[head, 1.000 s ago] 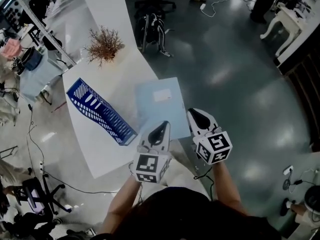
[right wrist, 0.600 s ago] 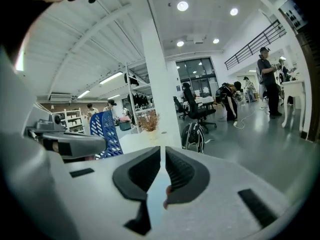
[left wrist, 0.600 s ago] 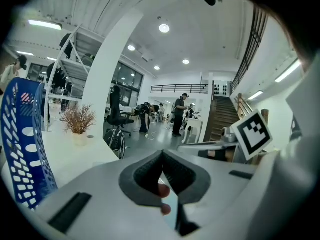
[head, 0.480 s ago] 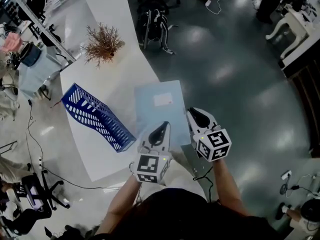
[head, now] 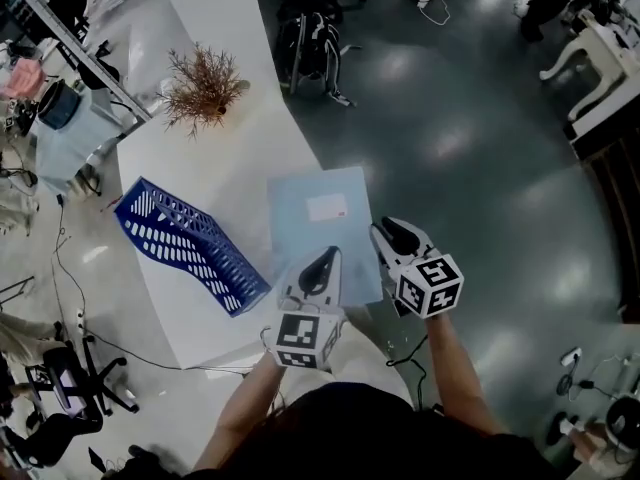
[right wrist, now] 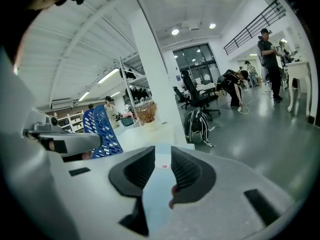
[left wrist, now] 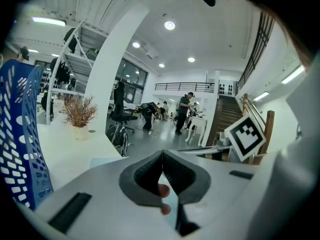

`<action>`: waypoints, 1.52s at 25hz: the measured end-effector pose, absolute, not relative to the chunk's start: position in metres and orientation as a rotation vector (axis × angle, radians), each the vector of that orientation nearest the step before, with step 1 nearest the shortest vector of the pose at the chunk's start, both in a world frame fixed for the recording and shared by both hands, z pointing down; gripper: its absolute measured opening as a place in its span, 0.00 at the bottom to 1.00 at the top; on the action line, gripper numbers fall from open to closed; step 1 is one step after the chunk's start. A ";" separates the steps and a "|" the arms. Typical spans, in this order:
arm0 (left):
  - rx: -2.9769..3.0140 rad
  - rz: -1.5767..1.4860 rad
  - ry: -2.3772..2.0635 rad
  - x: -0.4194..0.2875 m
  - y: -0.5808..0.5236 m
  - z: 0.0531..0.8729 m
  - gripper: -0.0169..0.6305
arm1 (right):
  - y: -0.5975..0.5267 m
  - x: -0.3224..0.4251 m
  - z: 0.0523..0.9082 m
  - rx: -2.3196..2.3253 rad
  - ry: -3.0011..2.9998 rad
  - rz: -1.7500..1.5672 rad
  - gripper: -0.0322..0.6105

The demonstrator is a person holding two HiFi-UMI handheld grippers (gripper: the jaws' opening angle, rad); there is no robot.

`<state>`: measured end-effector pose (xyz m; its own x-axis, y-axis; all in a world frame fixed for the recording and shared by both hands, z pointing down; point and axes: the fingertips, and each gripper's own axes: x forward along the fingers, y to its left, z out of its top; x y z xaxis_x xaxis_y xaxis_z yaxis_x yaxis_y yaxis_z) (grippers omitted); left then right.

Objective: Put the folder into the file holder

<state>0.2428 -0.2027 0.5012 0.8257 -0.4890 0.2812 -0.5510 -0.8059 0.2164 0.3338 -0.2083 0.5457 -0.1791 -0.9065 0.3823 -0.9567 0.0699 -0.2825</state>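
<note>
A light blue folder (head: pixel 320 218) lies flat on the white table (head: pixel 240 158), its right side hanging past the table's edge. To its left a blue mesh file holder (head: pixel 185 243) lies on its side. My left gripper (head: pixel 326 258) hovers over the folder's near edge with its jaw tips together (left wrist: pixel 162 156); I see nothing pinched between them. My right gripper (head: pixel 385 230) is at the folder's right edge. Its jaws have just been opening, and the folder (right wrist: pixel 157 179) shows through the gap with the pads (right wrist: pixel 186 170) apart from it.
A dried plant in a pot (head: pixel 205 88) stands at the table's far end. A backpack and a chair base (head: pixel 312 43) sit on the dark floor beyond. Cables and chairs crowd the floor on the left (head: pixel 60 388). People stand far off in the room (left wrist: pixel 184 106).
Both grippers have come down and forward onto the folder's near end. The right jaws have parted. The folder and the holder lie where they were.
</note>
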 end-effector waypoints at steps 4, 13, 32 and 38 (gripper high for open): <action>2.709 0.321 -0.801 0.245 -0.210 0.509 0.03 | -0.218 0.338 0.559 1.921 -2.239 0.811 0.20; 2.680 0.342 -0.818 0.255 -0.225 0.525 0.03 | -0.235 0.348 0.589 1.869 -2.242 0.904 0.24; 2.628 0.428 -0.794 0.262 -0.245 0.563 0.03 | -0.265 0.353 0.647 1.744 -2.303 1.274 0.41; 2.626 0.444 -0.793 0.261 -0.252 0.571 0.03 | -0.270 0.350 0.664 1.675 -2.318 1.455 0.48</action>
<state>0.2614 -0.2516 0.5712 0.7931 -0.4653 0.3931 -0.5785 -0.7774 0.2469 0.3504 -0.2701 0.6638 -0.4532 -0.7840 0.4242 -0.7227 0.0447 -0.6897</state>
